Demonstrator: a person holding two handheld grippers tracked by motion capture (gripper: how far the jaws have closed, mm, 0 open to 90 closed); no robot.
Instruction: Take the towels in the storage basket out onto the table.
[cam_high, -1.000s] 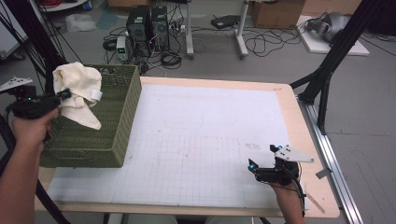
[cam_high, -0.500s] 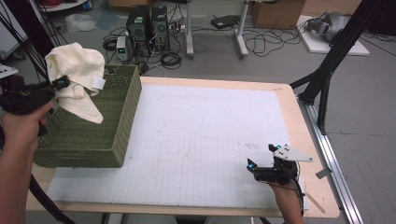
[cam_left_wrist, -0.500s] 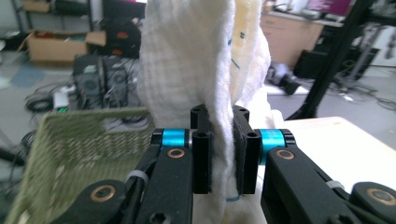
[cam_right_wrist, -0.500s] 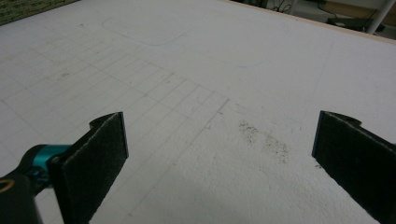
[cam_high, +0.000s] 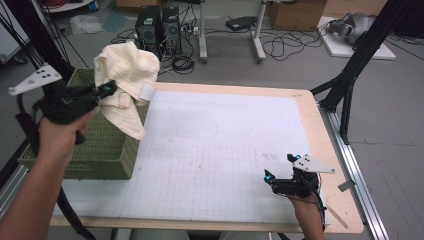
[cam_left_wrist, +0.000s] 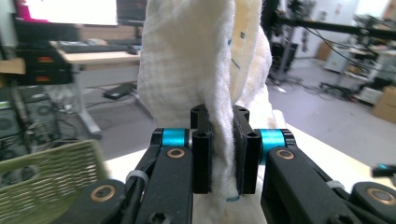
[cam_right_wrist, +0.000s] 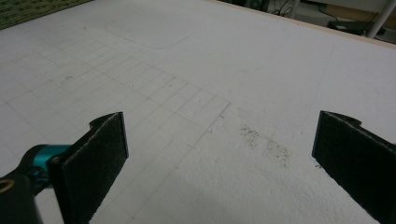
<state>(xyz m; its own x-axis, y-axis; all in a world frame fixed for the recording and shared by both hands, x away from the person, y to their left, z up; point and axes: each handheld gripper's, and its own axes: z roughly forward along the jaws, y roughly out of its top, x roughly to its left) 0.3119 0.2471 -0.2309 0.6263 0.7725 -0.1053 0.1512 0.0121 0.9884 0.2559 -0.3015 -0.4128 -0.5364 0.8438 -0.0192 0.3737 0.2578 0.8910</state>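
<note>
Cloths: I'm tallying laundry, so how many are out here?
1. The cream cloth hangs from the left tongs over the green basket; more may lie hidden inside the basket.

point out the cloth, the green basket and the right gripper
cloth (cam_high: 127, 75): high view, on its bunched upper part.
green basket (cam_high: 100, 150): high view, on its woven side wall.
right gripper (cam_high: 280, 167): high view, midway between its open fingertips.

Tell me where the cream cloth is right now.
In the high view the cream cloth hangs at the left, clamped in the left gripper above the near right corner of the green basket.
</note>
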